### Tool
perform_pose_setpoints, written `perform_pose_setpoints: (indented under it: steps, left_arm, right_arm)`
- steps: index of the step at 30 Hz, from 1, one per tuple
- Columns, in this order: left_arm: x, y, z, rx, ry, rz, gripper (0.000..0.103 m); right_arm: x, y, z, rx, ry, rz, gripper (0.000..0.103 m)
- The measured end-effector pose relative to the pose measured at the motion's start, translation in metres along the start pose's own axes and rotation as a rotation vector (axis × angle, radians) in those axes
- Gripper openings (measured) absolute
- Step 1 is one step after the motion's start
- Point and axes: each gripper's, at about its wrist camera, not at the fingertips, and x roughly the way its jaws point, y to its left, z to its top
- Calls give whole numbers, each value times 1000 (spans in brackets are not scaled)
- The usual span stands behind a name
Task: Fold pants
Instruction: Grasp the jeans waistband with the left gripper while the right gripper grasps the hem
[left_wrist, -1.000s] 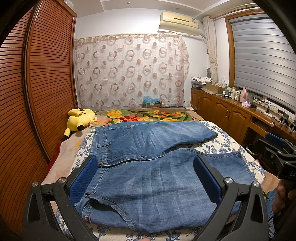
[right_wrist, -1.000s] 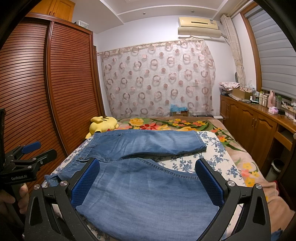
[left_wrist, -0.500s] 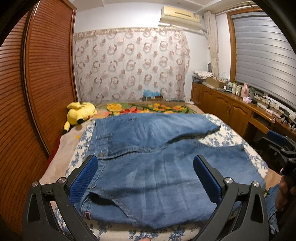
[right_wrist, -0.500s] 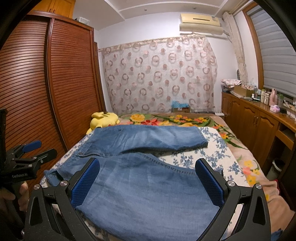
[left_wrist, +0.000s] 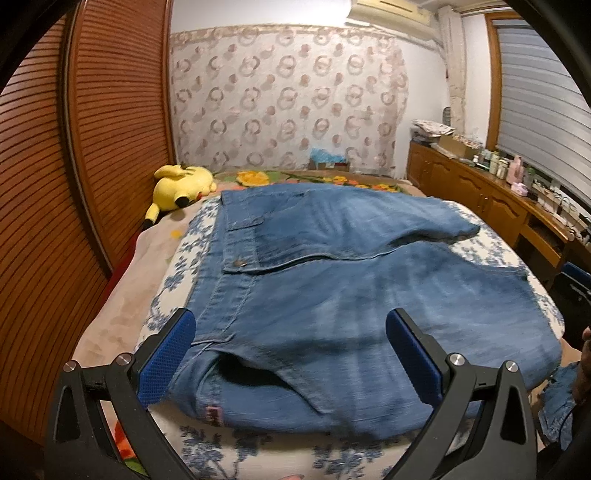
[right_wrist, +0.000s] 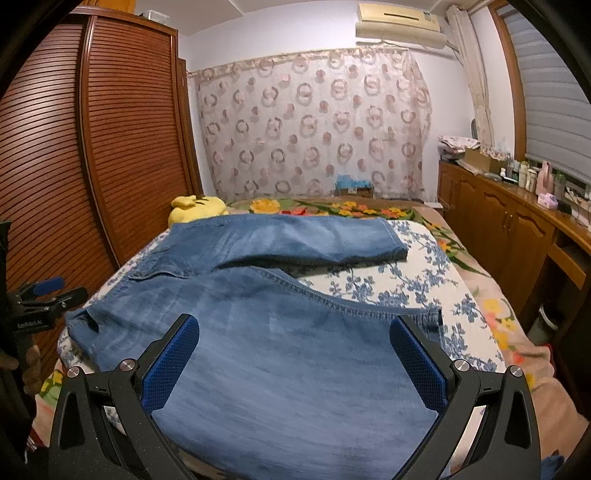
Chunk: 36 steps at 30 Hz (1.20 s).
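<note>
Blue denim pants (left_wrist: 332, 280) lie spread on the bed, waistband to the left, both legs pointing right with a gap between them. My left gripper (left_wrist: 291, 354) hovers open just above the near waist corner, its blue pads wide apart with nothing between them. In the right wrist view the pants (right_wrist: 288, 354) fill the foreground; my right gripper (right_wrist: 295, 354) is open over the near leg, close to its hem (right_wrist: 369, 306). The far leg (right_wrist: 295, 240) lies flat behind. The left gripper (right_wrist: 40, 299) also shows at the left edge, held by a hand.
The bed (left_wrist: 173, 266) carries a blue-flowered sheet and a floral blanket. A yellow plush toy (left_wrist: 181, 184) lies at the far left. A slatted wooden wardrobe (left_wrist: 74, 166) stands on the left, a wooden counter (right_wrist: 517, 221) with bottles on the right.
Both grippers have dropped lower and moved closer to the pants' near edge; the denim now looms larger in both views. Both stay open. The pants have not moved.
</note>
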Motion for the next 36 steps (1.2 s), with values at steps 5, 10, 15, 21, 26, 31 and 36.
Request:
perform_pose_setpoints:
  steps: [5, 10, 15, 21, 26, 31, 36]
  left_arm:
    - [8, 25, -12, -26, 26, 55, 103]
    - [14, 58, -26, -64, 64, 115, 103]
    - [14, 80, -36, -99, 80, 129, 103]
    - [17, 89, -45, -102, 106, 114, 103]
    - [17, 95, -53, -119, 123, 79, 98]
    - [13, 100, -59, -163, 120, 40, 91]
    - [16, 102, -62, -201, 127, 14, 70]
  right_arm:
    - [5, 1, 3, -21, 33, -25, 103]
    - [5, 1, 3, -10, 64, -36, 103]
    - [6, 2, 2, -6, 85, -42, 103]
    - [5, -2, -4, 2, 126, -49, 103]
    - [0, -7, -7, 7, 167, -77, 103]
    - [-7, -5, -5, 12, 187, -95, 103]
    - [-13, -5, -4, 15, 203, -106, 103]
